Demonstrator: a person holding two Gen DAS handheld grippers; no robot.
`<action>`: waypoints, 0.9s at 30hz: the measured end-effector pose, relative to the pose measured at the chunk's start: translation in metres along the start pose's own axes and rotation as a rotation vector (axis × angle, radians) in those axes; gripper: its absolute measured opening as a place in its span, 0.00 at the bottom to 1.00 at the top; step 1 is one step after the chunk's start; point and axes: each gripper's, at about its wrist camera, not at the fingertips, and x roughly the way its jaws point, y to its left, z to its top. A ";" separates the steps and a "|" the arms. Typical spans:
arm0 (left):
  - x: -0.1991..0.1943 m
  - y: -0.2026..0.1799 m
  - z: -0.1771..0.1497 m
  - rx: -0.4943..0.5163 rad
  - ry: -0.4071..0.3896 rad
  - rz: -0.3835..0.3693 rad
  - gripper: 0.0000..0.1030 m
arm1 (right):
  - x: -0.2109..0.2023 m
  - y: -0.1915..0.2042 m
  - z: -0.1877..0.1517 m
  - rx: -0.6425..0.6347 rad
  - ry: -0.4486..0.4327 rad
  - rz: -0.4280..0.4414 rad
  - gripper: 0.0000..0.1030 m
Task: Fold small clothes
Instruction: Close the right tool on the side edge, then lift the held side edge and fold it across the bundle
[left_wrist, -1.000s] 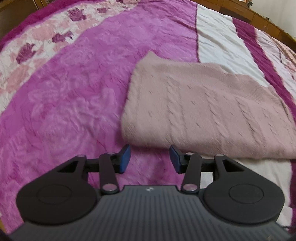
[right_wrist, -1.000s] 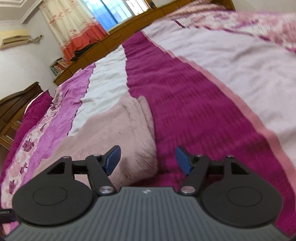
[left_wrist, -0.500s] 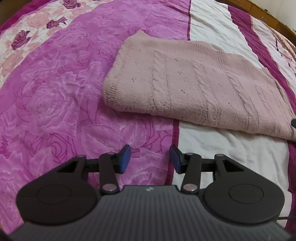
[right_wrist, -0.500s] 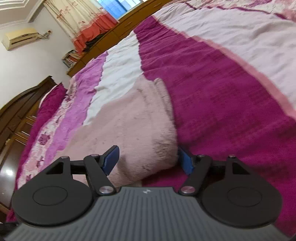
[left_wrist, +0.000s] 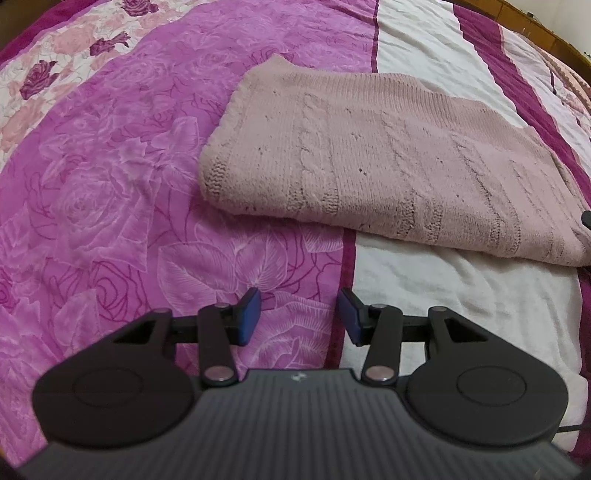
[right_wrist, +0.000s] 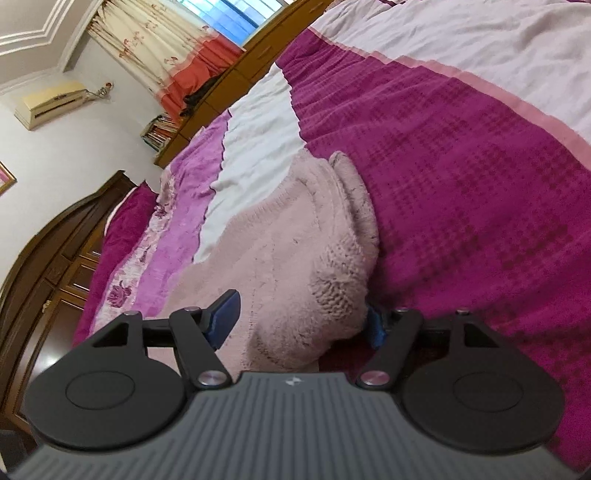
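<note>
A pale pink cable-knit sweater (left_wrist: 388, 162) lies folded into a flat rectangle on the bed. My left gripper (left_wrist: 299, 317) is open and empty, hovering over the bedspread a short way in front of the sweater's near edge. My right gripper (right_wrist: 299, 323) is open, and its two fingers straddle the thick folded end of the sweater (right_wrist: 295, 266), one finger on top and one partly hidden beside it. The jaws stand wide around the cloth and do not pinch it.
The bedspread (left_wrist: 110, 184) has magenta rose-print, white and dark purple stripes. In the right wrist view a dark wooden headboard (right_wrist: 55, 240) stands at left, a wooden cabinet and curtains (right_wrist: 177, 48) behind, and an air conditioner (right_wrist: 51, 101) on the wall.
My left gripper has drawn back from the sweater, which now lies farther off. My right gripper has moved forward so that the sweater's folded end sits between its fingers.
</note>
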 end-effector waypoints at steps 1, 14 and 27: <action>0.000 0.000 0.000 -0.001 0.000 0.000 0.47 | 0.002 0.001 0.000 -0.006 0.001 -0.007 0.73; 0.000 0.002 0.000 -0.010 0.005 -0.009 0.47 | 0.003 -0.003 -0.009 -0.022 -0.037 -0.059 0.42; 0.001 0.003 0.001 -0.001 0.009 -0.016 0.47 | 0.014 0.000 -0.002 0.015 -0.018 -0.051 0.51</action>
